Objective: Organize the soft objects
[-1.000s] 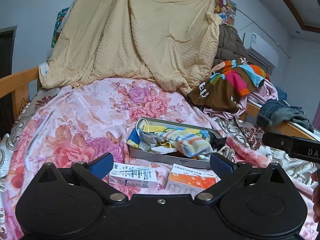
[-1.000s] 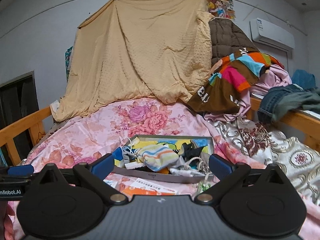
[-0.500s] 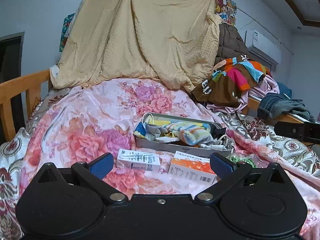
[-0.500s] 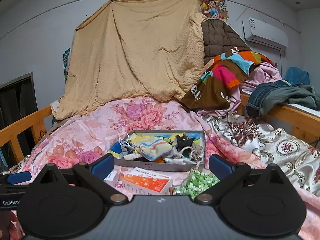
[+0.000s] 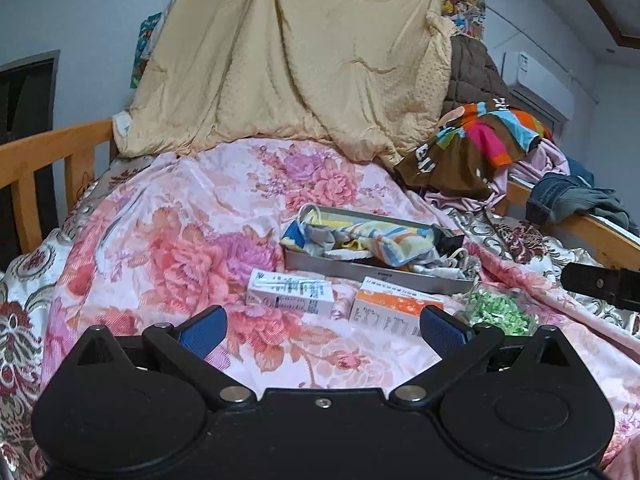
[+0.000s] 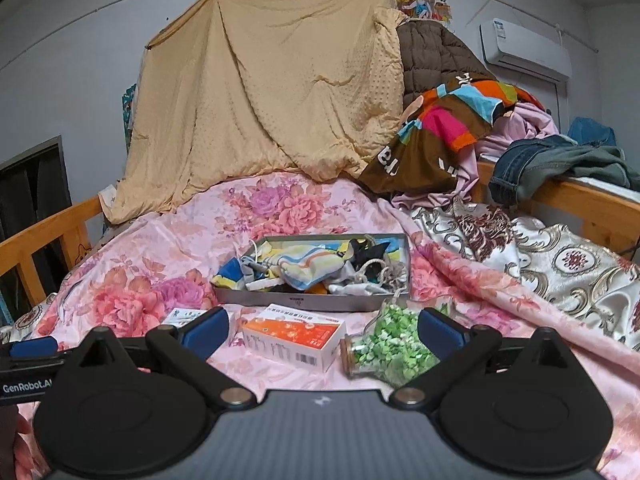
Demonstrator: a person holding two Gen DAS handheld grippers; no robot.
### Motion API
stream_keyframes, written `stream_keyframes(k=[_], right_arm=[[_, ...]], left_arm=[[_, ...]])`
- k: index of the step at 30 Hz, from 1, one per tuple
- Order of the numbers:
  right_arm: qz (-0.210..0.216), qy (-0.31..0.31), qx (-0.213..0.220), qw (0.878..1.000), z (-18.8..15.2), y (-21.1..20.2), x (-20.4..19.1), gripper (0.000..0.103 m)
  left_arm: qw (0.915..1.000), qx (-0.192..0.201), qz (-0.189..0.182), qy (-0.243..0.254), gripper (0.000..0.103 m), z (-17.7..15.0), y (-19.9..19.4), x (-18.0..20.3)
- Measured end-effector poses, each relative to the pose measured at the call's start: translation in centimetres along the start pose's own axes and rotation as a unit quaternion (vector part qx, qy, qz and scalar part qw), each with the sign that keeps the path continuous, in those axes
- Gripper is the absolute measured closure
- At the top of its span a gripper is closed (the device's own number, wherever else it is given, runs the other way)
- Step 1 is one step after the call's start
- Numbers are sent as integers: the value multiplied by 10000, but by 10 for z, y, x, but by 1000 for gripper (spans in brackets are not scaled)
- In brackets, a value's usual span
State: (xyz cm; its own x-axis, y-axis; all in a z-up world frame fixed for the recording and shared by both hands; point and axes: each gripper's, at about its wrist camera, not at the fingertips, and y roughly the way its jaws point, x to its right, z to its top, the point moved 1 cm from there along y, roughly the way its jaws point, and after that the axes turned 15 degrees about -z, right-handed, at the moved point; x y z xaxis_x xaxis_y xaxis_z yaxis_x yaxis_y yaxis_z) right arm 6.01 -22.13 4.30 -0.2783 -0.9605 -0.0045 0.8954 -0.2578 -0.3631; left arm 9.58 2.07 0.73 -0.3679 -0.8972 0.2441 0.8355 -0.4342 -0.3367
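A flat grey metal tray lies on the pink floral bedspread, heaped with soft things: a striped cloth, dark socks and a cord. In front of the tray lie a white box, an orange-and-white box and a glass jar of green bits. My left gripper is open and empty, held back from the boxes. Nothing sits between the fingers of my right gripper, which is open near the orange box and the jar.
A tan blanket hangs across the back wall. Piled clothes and jeans crowd the right side by a wooden rail. A wooden bed rail runs along the left. The other gripper's body shows at the right edge.
Both grippers have drawn back from the tray, so the boxes and jar now show in full. Both stay open and empty.
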Motion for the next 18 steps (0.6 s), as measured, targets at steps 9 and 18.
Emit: stream_keyframes(k=[9,18], right_arm=[[364,242,-58,9990,-31,6,-12,0],[451,383,-67,9982,-45,11,-14,0]], left_arm=[[9997,-27,184,134,1,-14,2,-7],[9996,-83,274,2,1,-19,6,-18]])
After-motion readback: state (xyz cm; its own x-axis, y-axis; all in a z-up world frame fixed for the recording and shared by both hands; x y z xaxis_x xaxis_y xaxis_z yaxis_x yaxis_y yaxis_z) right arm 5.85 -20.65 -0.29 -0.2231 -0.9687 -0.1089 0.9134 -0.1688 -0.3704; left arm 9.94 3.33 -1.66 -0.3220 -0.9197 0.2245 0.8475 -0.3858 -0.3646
